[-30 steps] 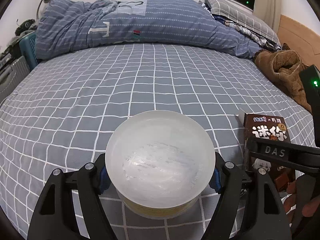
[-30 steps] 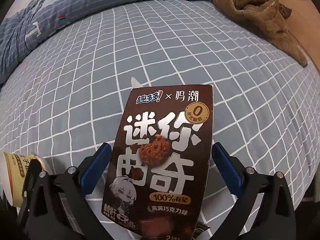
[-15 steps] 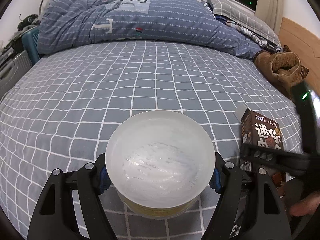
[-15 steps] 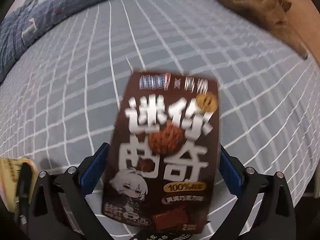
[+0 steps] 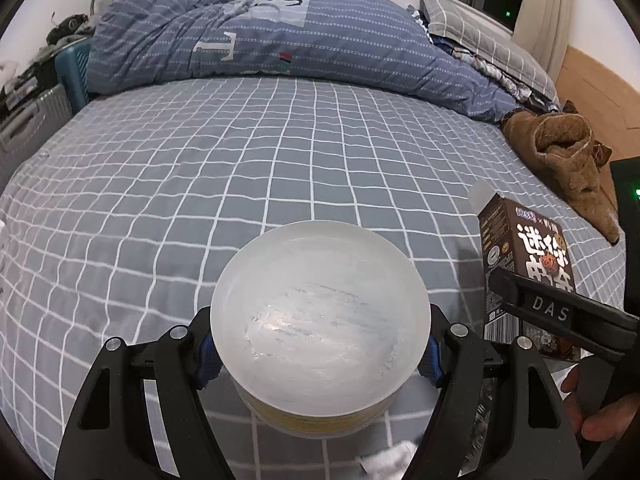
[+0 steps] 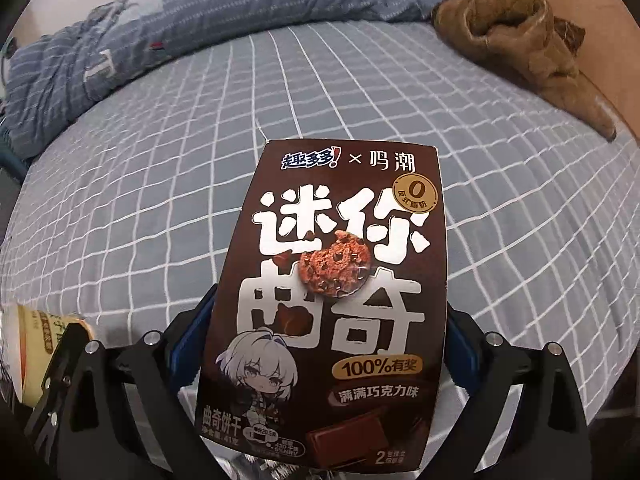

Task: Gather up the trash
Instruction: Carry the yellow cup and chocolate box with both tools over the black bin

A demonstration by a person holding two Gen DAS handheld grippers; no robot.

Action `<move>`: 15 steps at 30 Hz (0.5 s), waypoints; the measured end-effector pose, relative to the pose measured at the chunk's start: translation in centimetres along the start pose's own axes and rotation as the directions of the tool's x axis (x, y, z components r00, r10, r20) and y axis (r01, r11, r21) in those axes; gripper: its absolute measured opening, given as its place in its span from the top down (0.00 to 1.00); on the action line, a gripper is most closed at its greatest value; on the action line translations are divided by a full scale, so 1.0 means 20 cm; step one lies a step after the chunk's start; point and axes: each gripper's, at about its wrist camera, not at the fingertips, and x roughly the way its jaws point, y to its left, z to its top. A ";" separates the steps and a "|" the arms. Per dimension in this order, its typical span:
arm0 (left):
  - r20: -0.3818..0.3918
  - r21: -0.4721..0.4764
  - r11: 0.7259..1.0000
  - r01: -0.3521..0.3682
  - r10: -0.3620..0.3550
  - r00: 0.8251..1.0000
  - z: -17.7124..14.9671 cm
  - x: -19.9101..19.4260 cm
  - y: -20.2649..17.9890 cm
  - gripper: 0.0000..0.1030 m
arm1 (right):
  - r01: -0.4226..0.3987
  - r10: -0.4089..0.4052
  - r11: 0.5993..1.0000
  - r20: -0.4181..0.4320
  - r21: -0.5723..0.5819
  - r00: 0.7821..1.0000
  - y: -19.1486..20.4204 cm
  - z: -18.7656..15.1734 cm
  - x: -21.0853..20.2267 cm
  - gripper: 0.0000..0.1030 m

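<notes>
left claw [image 5: 320, 356]: mine, clamped on lidded tub [image 5: 320, 316], held over the bed [image 5: 240, 176].
right claw [image 6: 326, 344]: jaws just closing, pads now against cookie box [image 6: 336, 304].
risk: thin box walls may buckle or slip; tub's smooth sides could slide out if tilted.

Round white plastic tub [image 5: 320, 316] with a yellow-printed wall, its frosted translucent lid on, held upright above the grey checked bed between the blue pads of the left tongs [image 5: 320, 354]. Dark brown cardboard cookie box [image 6: 332, 312], white lettering and a chocolate-chip cookie picture on its front, stands upright, top flap open, clamped at both sides by the right tongs [image 6: 324, 344]. Box is just right of the tub, apart from it.
</notes>
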 end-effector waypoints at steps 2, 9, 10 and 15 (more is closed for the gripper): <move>0.010 0.021 1.000 -0.010 0.010 1.000 -0.02 -0.05 -0.02 0.29 | 0.010 -0.009 1.000 0.036 -0.022 0.999 -0.01 -0.03 -0.08 0.11; 0.036 0.048 0.999 -0.018 0.016 0.999 -0.11 -0.23 -0.06 0.29 | 0.008 -0.001 0.998 0.113 -0.061 0.994 -0.08 -0.17 -0.28 0.11; 0.039 0.051 0.999 -0.019 0.017 0.999 -0.13 -0.26 -0.07 0.29 | 0.009 -0.001 0.998 0.126 -0.069 0.992 -0.09 -0.19 -0.31 0.11; 0.050 0.071 0.997 -0.027 0.023 0.998 -0.22 -0.37 -0.11 0.29 | 0.003 0.012 0.996 0.162 -0.089 0.987 -0.15 -0.33 -0.44 0.11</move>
